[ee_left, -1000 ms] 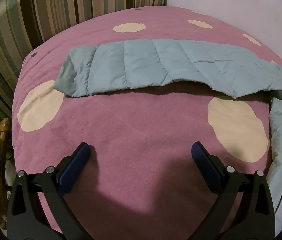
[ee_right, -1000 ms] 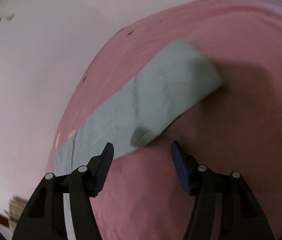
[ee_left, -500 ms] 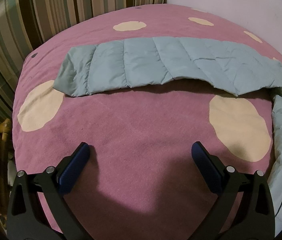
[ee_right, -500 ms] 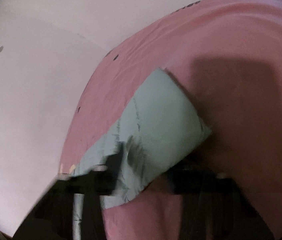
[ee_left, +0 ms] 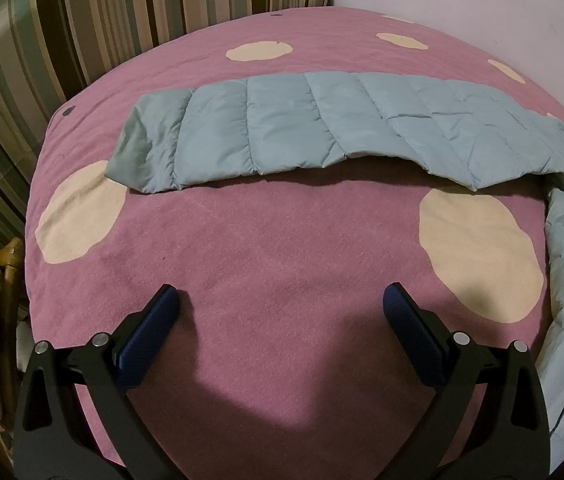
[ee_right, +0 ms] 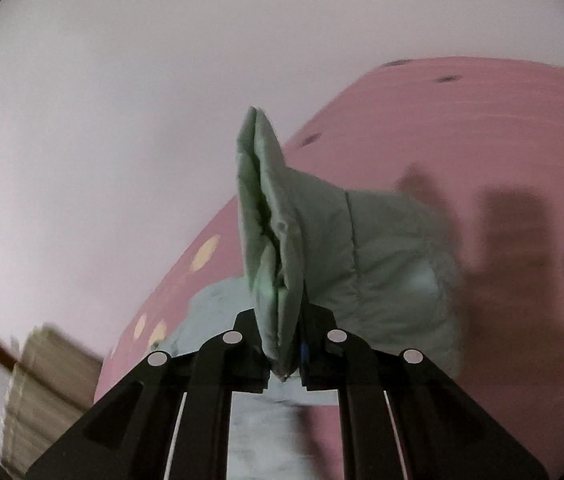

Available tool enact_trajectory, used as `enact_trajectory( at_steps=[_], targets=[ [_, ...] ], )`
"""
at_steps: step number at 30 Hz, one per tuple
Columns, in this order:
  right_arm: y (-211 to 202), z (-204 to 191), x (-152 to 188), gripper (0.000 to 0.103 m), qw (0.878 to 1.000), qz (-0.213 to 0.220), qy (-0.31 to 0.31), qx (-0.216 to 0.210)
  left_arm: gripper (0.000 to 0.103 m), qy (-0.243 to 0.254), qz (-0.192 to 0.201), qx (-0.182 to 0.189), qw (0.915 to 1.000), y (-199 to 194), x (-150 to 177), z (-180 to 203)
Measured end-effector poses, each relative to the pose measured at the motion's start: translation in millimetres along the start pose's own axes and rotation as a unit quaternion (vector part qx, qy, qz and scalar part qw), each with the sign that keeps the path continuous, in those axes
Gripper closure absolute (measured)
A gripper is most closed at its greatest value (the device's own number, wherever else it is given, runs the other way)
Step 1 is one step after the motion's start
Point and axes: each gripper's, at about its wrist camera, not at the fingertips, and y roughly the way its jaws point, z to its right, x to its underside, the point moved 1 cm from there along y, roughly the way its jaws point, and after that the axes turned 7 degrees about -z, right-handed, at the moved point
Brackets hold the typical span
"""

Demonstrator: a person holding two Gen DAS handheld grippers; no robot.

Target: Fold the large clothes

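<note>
Left gripper [ee_left: 279,312] agape — right gripper [ee_right: 284,338] clamped

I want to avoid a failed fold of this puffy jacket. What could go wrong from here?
1. The right gripper is shut on only the sleeve cuff; the slick quilted fabric may slip out.
2. The left gripper is open above the pink blanket, holding nothing, so the jacket could drag instead of folding.
3. The other sleeve lies stretched out, so the fold may end uneven.
</note>
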Motion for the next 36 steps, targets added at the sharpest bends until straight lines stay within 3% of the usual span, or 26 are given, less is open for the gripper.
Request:
enact_trajectory(
  at_steps=[4,8,15,19,26,28,30,34,36],
  targets=[
    [54,-86,25,0.093,0.995,-0.051,-0.078,-0.036,0.002,0.0,0.0,-0.001,1.0,0,0,0],
    [102,-154,63,0.093,0.982,-0.098,-0.148,-0.057,0.002,-0.001,0.0,0.0,1.0,0,0,0],
    [182,-217,129,0.093,0.955,-0.189,-0.218,-0.063,0.002,-0.001,0.0,0.0,1.0,0,0,0],
    [203,-244,185,0.093,0.94,-0.227,-0.251,-0.05,0.002,-0.001,0.0,0.0,1.0,0,0,1],
    [202,-242,230,0.089,0.912,-0.285,-0.293,-0.047,0.002,-0.001,0.0,0.0,1.0,0,0,0],
    [199,-245,236,0.074,0.904,-0.293,-0.309,-0.052,0.002,-0.001,0.0,0.001,1.0,0,0,0],
    [185,-248,235,0.046,0.9,-0.295,-0.313,-0.075,0.002,-0.001,0.0,0.001,1.0,0,0,0],
    [140,-240,214,0.041,0.904,-0.272,-0.31,-0.113,0.002,-0.001,0.0,0.0,1.0,0,0,0],
    [113,-223,190,0.041,0.918,-0.231,-0.306,-0.105,0.002,-0.001,0.0,0.0,1.0,0,0,0]
  ],
)
